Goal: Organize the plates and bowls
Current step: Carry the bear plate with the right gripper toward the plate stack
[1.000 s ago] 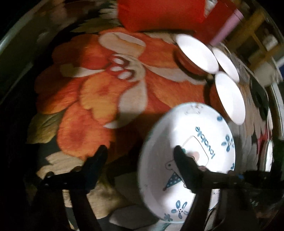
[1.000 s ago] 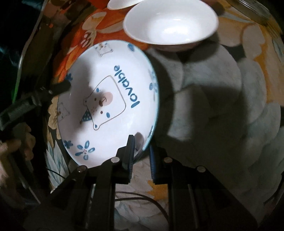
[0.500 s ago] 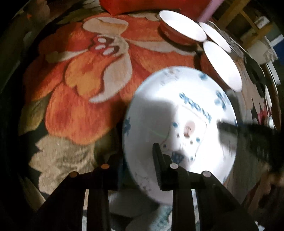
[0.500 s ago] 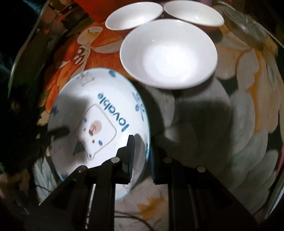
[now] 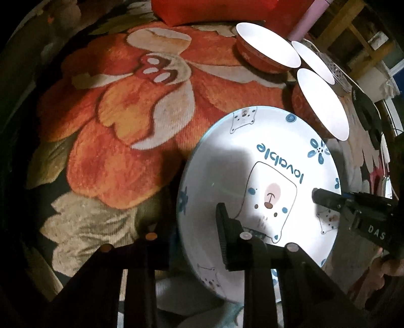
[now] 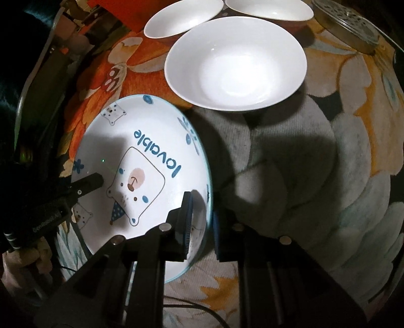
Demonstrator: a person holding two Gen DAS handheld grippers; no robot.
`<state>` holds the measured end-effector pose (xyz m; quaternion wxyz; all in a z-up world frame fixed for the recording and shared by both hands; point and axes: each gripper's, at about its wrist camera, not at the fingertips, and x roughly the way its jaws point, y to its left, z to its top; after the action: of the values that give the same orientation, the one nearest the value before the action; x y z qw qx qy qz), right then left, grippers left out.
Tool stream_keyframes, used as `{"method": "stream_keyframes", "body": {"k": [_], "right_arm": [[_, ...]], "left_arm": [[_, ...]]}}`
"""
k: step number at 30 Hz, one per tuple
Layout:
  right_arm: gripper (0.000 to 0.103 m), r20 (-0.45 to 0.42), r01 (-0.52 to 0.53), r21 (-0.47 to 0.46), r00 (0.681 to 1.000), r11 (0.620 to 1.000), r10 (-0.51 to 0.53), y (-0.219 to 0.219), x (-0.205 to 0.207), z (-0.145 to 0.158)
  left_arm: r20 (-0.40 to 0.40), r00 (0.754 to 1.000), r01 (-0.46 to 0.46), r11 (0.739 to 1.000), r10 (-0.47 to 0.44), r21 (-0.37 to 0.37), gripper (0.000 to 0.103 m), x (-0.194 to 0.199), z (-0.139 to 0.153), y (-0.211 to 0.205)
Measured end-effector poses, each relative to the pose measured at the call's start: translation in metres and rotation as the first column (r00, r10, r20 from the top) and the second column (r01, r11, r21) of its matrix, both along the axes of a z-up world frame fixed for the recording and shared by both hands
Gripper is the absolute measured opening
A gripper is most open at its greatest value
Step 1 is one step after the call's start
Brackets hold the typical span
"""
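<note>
The left matte-black two-finger gripper (image 5: 197, 234) has angular struts with round screw heads, copper-toned and silvery, and ribbed finger pads. The right matte-black gripper (image 6: 200, 224) shows silvery screws and blue ribbed pads, with white lettering on its body. Bare skin shows on the left hand (image 6: 22, 267).

Looked like a dim room at home.
Showed a thick orange flower-patterned woven rug (image 5: 131, 131), a red cushion (image 5: 207, 10) and a wooden shelf frame (image 5: 353, 22).
</note>
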<state>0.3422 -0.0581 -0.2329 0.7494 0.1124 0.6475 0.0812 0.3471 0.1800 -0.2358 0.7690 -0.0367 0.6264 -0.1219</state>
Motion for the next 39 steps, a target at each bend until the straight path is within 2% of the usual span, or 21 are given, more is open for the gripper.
{"method": "stream_keyframes", "body": {"k": [6,10,20,29,39], "right_arm": [[0.012,-0.014,0.0,0.002,1.0,1.0,0.0,-0.009,-0.007,0.007],[0.012,-0.028,-0.001,0.007,1.0,1.0,0.001,-0.017,-0.013,0.016],[0.012,-0.042,0.026,0.008,0.999,1.0,-0.025,-0.052,-0.019,0.057],[0.012,-0.018,0.064,-0.009,0.998,0.998,-0.064,-0.099,-0.028,0.097],[0.012,-0.017,0.186,-0.019,0.982,0.982,-0.186,-0.177,-0.055,0.114]], "left_arm": [[-0.002,0.999,0.033,0.999,-0.033,-0.016,0.023,-0.015,0.005,-0.014],[-0.002,1.0,0.029,0.998,-0.029,-0.055,0.023,-0.022,0.016,-0.023],[0.025,0.997,0.075,0.991,-0.073,-0.109,0.023,-0.023,0.047,-0.059],[0.066,0.988,0.152,0.977,-0.143,-0.151,0.023,-0.022,0.072,-0.113],[0.087,0.96,0.279,0.944,-0.267,-0.176,0.023,-0.029,0.083,-0.193]]}}
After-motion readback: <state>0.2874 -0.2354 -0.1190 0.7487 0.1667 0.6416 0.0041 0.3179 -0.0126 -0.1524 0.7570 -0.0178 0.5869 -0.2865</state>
